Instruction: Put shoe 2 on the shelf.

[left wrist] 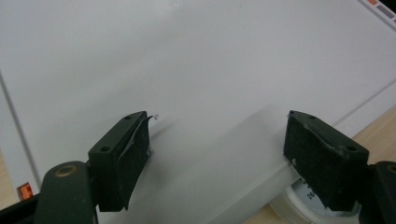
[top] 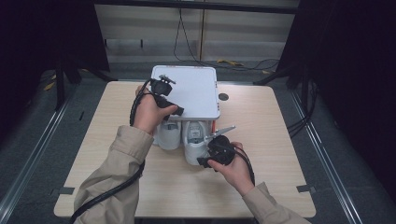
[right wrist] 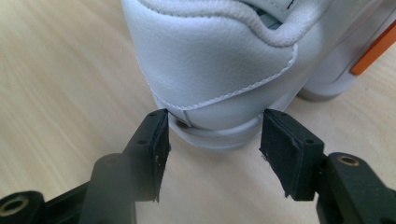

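A white box with a lid (top: 196, 91) stands at the back middle of the table. Two white shoes lie at its front edge, heels toward me: the left shoe (top: 169, 135) and the right shoe (top: 194, 140). My left gripper (top: 172, 108) hovers open over the lid's front left part; in the left gripper view its jaws (left wrist: 218, 122) frame the white lid (left wrist: 187, 60), with a shoe's insole (left wrist: 303, 200) below the edge. My right gripper (top: 204, 160) is open at the right shoe's heel (right wrist: 210, 60), its jaws (right wrist: 215, 116) standing either side of the heel's sole without touching.
The light wooden table (top: 261, 140) has bare room left, right and front of the shoes. A small dark round disc (top: 223, 97) lies right of the box. An orange strip (right wrist: 373, 49) marks the box side. Cables run on the floor behind.
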`<state>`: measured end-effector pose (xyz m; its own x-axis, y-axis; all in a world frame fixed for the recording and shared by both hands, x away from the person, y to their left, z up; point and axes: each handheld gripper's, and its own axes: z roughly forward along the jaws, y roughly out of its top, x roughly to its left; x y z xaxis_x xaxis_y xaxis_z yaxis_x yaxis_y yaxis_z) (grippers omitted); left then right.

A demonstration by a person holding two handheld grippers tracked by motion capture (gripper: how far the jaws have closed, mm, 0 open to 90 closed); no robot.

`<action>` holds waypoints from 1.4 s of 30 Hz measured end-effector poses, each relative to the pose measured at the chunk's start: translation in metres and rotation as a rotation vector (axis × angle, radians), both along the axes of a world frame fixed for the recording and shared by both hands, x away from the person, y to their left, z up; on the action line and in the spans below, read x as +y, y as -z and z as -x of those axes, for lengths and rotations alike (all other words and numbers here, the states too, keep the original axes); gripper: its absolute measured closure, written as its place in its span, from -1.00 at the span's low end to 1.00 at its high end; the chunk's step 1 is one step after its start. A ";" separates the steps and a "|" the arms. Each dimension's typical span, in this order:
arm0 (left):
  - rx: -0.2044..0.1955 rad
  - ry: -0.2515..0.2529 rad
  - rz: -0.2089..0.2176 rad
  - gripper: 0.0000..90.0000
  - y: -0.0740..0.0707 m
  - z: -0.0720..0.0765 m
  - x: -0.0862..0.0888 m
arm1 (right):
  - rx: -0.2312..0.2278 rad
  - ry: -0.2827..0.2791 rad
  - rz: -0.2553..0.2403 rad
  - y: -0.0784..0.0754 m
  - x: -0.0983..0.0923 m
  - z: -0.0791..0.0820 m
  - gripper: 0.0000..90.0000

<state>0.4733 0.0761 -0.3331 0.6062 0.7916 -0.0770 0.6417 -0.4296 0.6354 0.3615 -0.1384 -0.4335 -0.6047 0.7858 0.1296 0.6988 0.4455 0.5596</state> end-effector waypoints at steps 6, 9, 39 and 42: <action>-0.009 0.001 0.006 -0.50 0.001 0.001 0.001 | -0.042 0.052 -0.034 0.007 0.004 -0.011 -0.06; -0.011 0.001 0.007 -0.50 0.001 0.001 0.001 | -0.063 0.073 -0.048 0.009 0.005 -0.017 -0.05; -0.009 0.002 0.010 -0.42 0.000 0.002 0.000 | -0.098 0.127 -0.059 0.016 0.014 -0.042 -0.06; -0.010 0.001 0.010 -0.42 0.000 0.002 0.000 | -0.099 0.128 -0.060 0.016 0.014 -0.041 -0.06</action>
